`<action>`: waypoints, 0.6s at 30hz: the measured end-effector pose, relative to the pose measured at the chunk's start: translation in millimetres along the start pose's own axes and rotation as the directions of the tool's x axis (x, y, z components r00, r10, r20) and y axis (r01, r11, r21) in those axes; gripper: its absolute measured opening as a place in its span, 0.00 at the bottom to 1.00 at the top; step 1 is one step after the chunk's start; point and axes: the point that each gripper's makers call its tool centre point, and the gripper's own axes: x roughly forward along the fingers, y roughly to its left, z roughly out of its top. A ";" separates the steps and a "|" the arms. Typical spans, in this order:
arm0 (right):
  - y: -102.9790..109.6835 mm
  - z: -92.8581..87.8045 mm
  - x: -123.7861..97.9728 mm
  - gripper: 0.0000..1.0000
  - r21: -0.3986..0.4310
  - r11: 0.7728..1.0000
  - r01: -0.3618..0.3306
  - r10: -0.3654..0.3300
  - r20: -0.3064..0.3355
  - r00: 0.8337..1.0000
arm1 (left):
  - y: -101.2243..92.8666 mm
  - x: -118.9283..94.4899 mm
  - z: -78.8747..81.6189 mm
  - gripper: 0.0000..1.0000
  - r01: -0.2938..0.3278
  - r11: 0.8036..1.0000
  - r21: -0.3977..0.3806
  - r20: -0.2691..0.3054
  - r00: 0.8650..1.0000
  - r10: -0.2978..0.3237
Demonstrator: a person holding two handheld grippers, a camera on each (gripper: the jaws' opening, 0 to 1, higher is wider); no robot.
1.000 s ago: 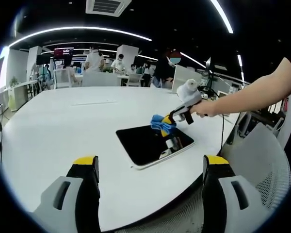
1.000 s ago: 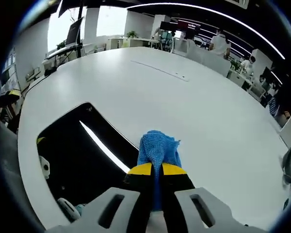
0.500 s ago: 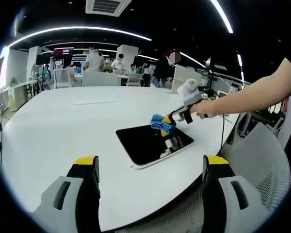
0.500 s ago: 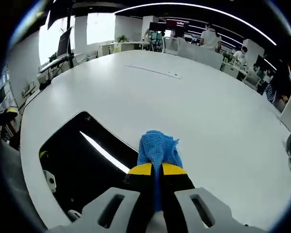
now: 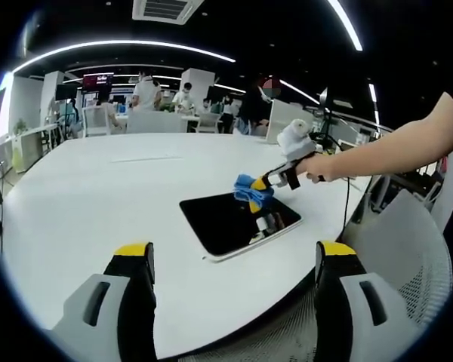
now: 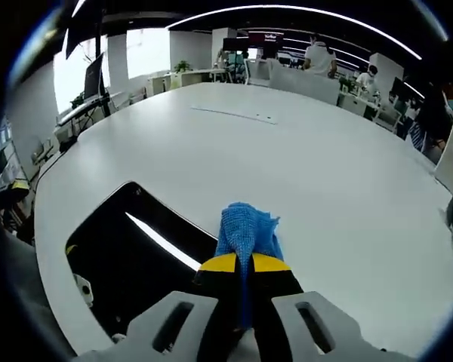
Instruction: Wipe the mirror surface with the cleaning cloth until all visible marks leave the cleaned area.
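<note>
- The mirror (image 5: 238, 223) lies flat on the white counter (image 5: 90, 196), near the counter's edge on my side; in my right gripper view the mirror (image 6: 128, 260) is a dark panel with a bright light strip reflected across it.
- My right gripper (image 6: 246, 264) has its jaws pressed together on the blue cleaning cloth (image 6: 246, 230), which bunches out ahead of the yellow tips.
- In my left gripper view the cleaning cloth (image 5: 249, 188) and my right gripper (image 5: 263, 182) sit at the mirror's far corner, about at its rim; I cannot tell whether the cloth touches the glass.
- My left gripper (image 5: 234, 260) hangs short of the mirror's near edge, jaws spread wide and holding nothing.
- Progress, as I judge it: the glass reads dark and glossy with reflections only; I can make out no marks, but smears would be too fine to see here. Most of the mirror lies to the side of the cloth, so I would count the wiping as unfinished.
- Writing: I can read no brand or label on the mirror, the cloth or the counter; distant screens beyond the counter are too small to read.
</note>
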 end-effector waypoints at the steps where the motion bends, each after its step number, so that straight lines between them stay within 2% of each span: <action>1: 0.1 1.4 -1.8 0.00 0.006 1.000 -0.001 0.001 0.005 1.000 | 0.0 0.0 0.0 0.87 0.000 1.000 0.000 0.000 1.000 0.000; 6: -3.1 7.5 -9.0 0.00 0.027 1.000 -0.001 0.000 0.028 1.000 | 0.1 0.3 0.3 0.87 0.001 1.000 0.000 0.003 1.000 -0.001; 8: -1.3 12.5 -14.1 0.00 0.069 0.997 -0.014 0.011 0.043 0.999 | 0.1 0.3 0.3 0.86 0.000 1.000 0.000 0.004 1.000 0.000; 13: -0.5 25.9 -26.4 0.00 0.065 0.998 -0.023 0.018 0.083 0.996 | 0.2 0.4 0.2 0.86 0.000 1.000 0.000 0.004 1.000 0.000; 14: -1.5 27.8 -28.9 0.00 0.040 0.999 -0.015 0.011 0.088 0.996 | 0.2 0.4 0.2 0.86 0.000 1.000 0.000 0.004 1.000 0.000; 18: -5.4 28.1 -35.2 0.00 0.044 0.999 0.006 -0.010 0.097 0.995 | 0.2 0.3 0.0 0.86 0.000 1.000 -0.001 0.004 1.000 0.000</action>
